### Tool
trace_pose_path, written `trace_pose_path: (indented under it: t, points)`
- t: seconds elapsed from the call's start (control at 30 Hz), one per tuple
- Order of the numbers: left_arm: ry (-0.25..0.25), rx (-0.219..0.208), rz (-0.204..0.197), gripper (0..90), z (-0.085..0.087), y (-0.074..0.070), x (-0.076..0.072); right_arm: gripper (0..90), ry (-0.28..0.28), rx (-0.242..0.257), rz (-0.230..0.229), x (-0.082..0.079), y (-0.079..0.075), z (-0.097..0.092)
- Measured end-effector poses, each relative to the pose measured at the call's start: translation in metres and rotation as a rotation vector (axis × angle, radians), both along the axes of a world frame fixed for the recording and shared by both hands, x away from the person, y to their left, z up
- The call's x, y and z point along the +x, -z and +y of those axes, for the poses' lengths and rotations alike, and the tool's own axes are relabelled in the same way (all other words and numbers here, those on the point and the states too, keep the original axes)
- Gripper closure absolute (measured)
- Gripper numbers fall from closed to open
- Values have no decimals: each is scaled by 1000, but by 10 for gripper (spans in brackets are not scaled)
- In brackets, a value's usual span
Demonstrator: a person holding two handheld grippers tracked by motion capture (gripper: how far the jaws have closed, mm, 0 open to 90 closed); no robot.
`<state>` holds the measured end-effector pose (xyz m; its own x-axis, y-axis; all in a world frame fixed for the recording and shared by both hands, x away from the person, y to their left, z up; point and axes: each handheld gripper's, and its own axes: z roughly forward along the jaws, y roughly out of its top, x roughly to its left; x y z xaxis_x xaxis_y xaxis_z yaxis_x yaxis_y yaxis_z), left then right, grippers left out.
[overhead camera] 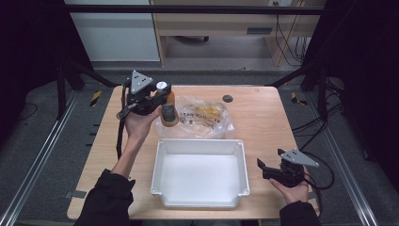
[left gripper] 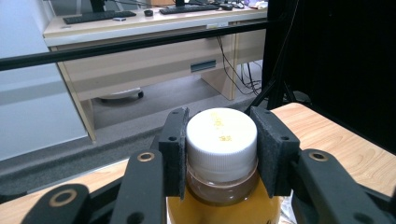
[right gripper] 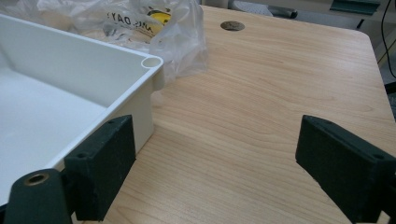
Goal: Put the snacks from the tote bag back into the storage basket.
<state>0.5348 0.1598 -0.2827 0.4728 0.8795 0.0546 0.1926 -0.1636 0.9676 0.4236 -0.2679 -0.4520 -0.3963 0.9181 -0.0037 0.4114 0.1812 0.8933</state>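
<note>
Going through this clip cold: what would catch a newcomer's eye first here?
Most striking is the orange bottle with its white cap, clamped between the left gripper pads and held above the table's far left. Next comes the big white bin at the near middle, with a crumpled clear plastic bag behind it. The right gripper waits open beside the bin.

bottle (left gripper: pixel 224 205) showing amber-orange, cap (left gripper: pixel 221 135) white with yellow print | tray (overhead camera: pixel 200 173) looking plain white | bag (overhead camera: pixel 207 117) showing clear with yellow and black lettering | surface (overhead camera: pixel 263 122) showing pale wood grain | claw pads (right gripper: pixel 105 163) looking black
</note>
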Motion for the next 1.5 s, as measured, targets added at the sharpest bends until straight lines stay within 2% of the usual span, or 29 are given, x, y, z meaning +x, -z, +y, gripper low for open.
trace_pose_path:
  t: [0.3, 0.6, 1.03, 1.17, 1.3, 1.43, 1.47, 1.5]
  points:
    - [42, -4, -5, 589, -2, -8, -19, 123, 2, -1, -1, 0, 0, 0]
    - [77, 7, -10, 588, -4, -6, -36, 123, 2, -2, -2, -1, 0, -1]
    - [114, 12, -15, 589, -3, 2, -61, 123, 5, -6, -5, -1, -1, -1]
    - [134, 16, -30, 589, -2, 7, -70, 122, 7, -4, -5, -1, -1, -1]
    - [150, 11, -17, 589, -1, 15, -77, 121, 8, -4, -6, -1, -1, -1]
    - [151, 24, -12, 589, -1, 23, -82, 122, 8, -4, -6, -1, -1, -1]
    - [155, 22, 3, 589, -1, 25, -83, 122, 8, -3, -7, -1, -1, -1]
    - [154, 26, -5, 589, -1, 27, -84, 122, 8, -5, -7, -1, -1, -1]
